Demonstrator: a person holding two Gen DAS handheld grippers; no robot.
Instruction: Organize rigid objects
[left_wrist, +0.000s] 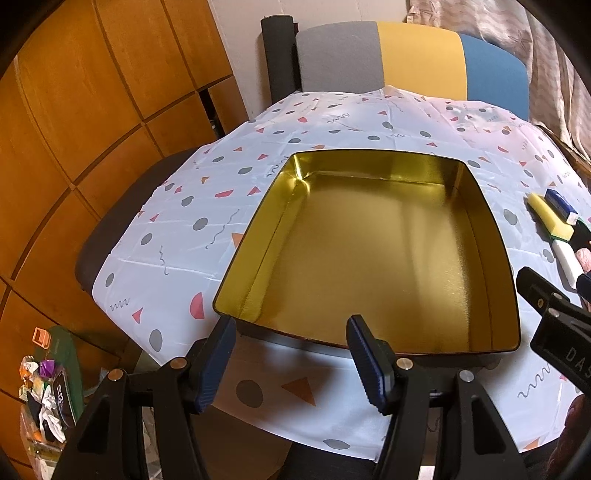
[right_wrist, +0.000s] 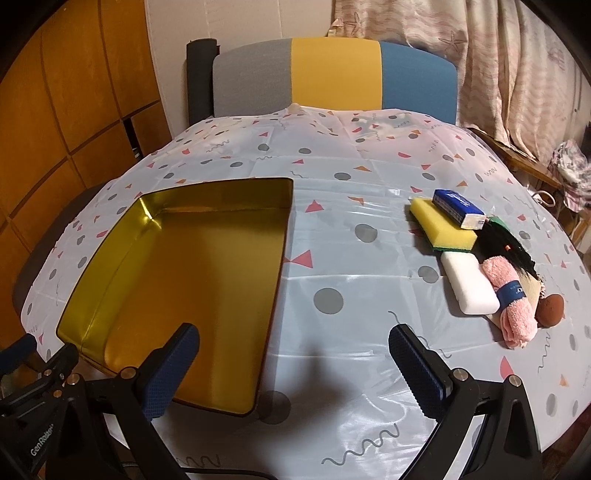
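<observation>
1. The left gripper (left_wrist: 291, 363) is held tilted down over the near rim of the tin (left_wrist: 373, 258), jaws apart and holding nothing; the blue pads (left_wrist: 218, 365) sit clear of the rim.
2. The right gripper (right_wrist: 295, 373) is tilted down likewise over the tablecloth (right_wrist: 351, 295), jaws wide and empty, just right of the tin (right_wrist: 177, 280).
3. The tin is seen open, gold inside, with nothing in it.
4. Only the right view shows the full pile, well right of the tin: a blue box (right_wrist: 458, 206) on a yellow sponge (right_wrist: 443, 229), a white block (right_wrist: 471, 284), a pink towel roll (right_wrist: 511, 299), a black brush (right_wrist: 506, 251) and a brown ball (right_wrist: 550, 309).
5. Only the left view shows clutter (left_wrist: 44, 398) below the table's edge.
6. A chair (right_wrist: 332, 77) is seen behind the table.
</observation>
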